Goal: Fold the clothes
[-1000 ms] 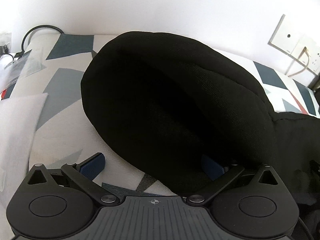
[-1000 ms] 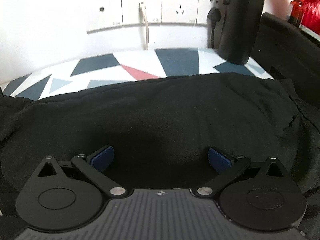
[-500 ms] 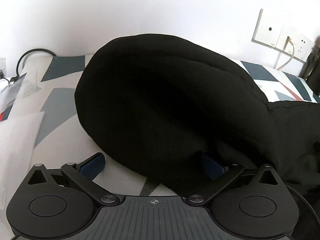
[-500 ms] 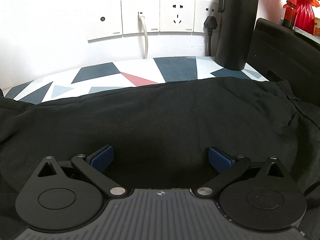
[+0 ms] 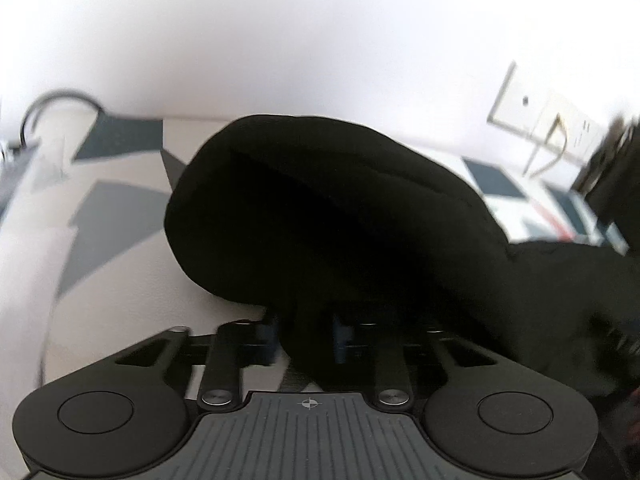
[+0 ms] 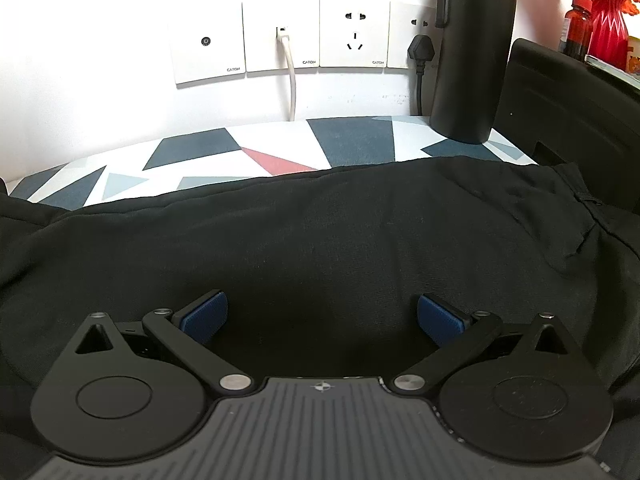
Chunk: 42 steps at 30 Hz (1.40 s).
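**Entry: black garment, fold in progress**

- **Black garment** (image 6: 320,248): spread over the patterned surface (image 6: 276,152). Landmark for all places below. In the left wrist view its rounded end (image 5: 320,216) bulges up from the surface; whether this is a hood or a bunched sleeve cannot be told.
- **Left gripper** (image 5: 306,340): at the near edge of the garment's rounded end. Jaws closing, drawn narrow, with a pinch of black cloth between them. The blue pads (image 5: 340,340) press on the fold from both sides. The frame is blurred, so the depth of the bite is unclear.
- **Right gripper** (image 6: 320,320): over the garment's flat middle. Jaws wide, nothing between them; whether the pads touch the cloth cannot be told.
- **Black flask** (image 6: 472,52): upright beyond the garment's far right edge, near the wall sockets (image 6: 280,40).
- **Red vase** (image 6: 608,16): further right of the garment, on a raised ledge.

**Step in hand (judged):** securing the left grip before lifting the rounded end over the body.

**Handling notes (judged):**
- Let the left jaws finish closing before lifting; a shallow pinch on thick knit is likely to slip.
- Lift just clear, carry the end across in an arc, lay it flat.
- The right gripper could pin or take the body, so the whole garment does not drag.
- Keep the sweep away from the flask.
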Each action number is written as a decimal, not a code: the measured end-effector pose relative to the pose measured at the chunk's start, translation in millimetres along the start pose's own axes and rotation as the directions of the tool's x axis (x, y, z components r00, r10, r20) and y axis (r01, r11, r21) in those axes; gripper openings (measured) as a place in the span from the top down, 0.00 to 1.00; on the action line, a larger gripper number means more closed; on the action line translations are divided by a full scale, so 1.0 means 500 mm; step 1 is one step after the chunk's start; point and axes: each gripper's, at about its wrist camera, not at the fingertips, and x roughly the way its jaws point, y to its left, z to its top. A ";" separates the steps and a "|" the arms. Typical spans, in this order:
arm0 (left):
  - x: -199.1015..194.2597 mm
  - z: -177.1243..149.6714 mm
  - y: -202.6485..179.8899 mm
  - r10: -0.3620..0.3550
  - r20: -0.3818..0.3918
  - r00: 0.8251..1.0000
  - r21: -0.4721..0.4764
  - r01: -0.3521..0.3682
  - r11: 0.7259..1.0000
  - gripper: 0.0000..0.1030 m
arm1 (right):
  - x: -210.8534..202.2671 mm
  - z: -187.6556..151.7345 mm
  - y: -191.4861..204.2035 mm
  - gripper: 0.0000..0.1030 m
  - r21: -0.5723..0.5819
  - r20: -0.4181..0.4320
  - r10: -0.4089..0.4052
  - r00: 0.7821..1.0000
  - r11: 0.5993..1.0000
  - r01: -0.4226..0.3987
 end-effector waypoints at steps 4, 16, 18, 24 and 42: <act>-0.032 -0.006 0.010 -0.023 0.022 0.999 -0.046 0.024 0.999 0.90 | 0.000 -0.001 0.000 0.00 0.000 0.002 0.001 1.000 1.000 -0.001; -0.212 0.140 0.082 0.121 0.312 0.942 -0.086 -0.099 0.991 0.92 | -0.014 0.034 0.042 0.00 -0.085 -0.078 0.065 0.995 0.994 -0.071; -0.207 0.165 0.082 0.115 0.301 0.947 -0.069 -0.098 0.993 0.90 | -0.018 0.036 0.057 0.00 -0.098 -0.054 0.071 0.996 0.992 -0.076; -0.131 0.157 0.081 0.110 0.169 0.979 -0.039 -0.105 0.994 0.51 | -0.002 0.025 0.071 0.00 -0.099 -0.100 0.039 0.994 0.994 -0.049; -0.050 0.029 0.128 0.124 0.016 0.992 -0.117 -0.121 0.986 0.33 | -0.036 -0.017 0.014 0.00 -0.038 -0.070 0.034 0.997 0.999 -0.037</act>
